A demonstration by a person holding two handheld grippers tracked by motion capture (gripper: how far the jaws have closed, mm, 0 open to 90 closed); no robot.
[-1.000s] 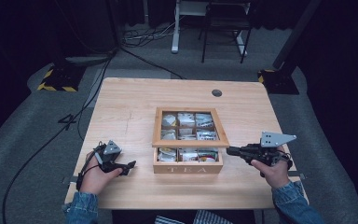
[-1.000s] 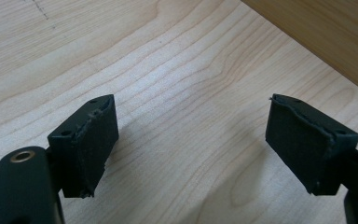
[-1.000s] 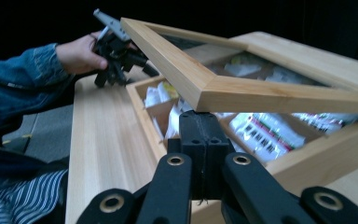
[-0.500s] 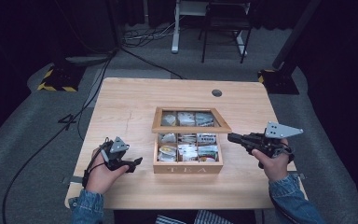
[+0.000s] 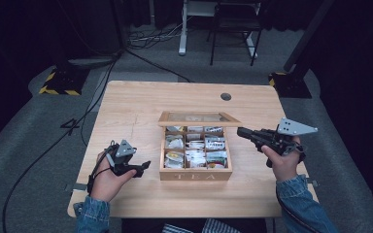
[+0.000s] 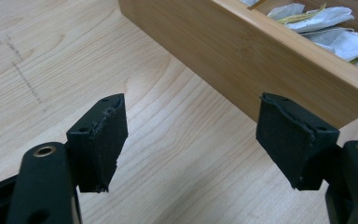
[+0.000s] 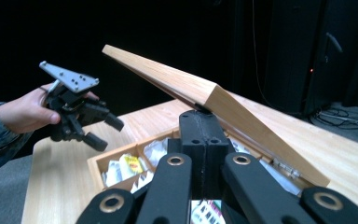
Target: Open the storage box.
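A wooden tea box (image 5: 195, 174) marked TEA sits at the table's middle, with several tea bags (image 5: 194, 150) in its compartments. Its lid (image 5: 199, 118) stands tilted up and back. My right gripper (image 5: 240, 132) is shut, and its tip (image 7: 203, 119) touches the underside of the lid (image 7: 214, 102) near the free edge. My left gripper (image 5: 143, 169) hovers left of the box's front corner, open with nothing between the pads; its jaws have just been closing a little. In the left gripper view the jaws (image 6: 191, 135) frame bare table beside the box wall (image 6: 261, 70).
The light wooden table (image 5: 136, 111) has a round cable hole (image 5: 226, 96) behind the box. Bare wood lies left and right of the box. A chair (image 5: 235, 29) and cables stand on the dark floor beyond. The left gripper (image 7: 105, 130) in a hand is seen across the box.
The lid has swung up and back from nearly across the box to steeply raised, with my right gripper rising under it. My left hand has lifted slightly and drifted toward the box.
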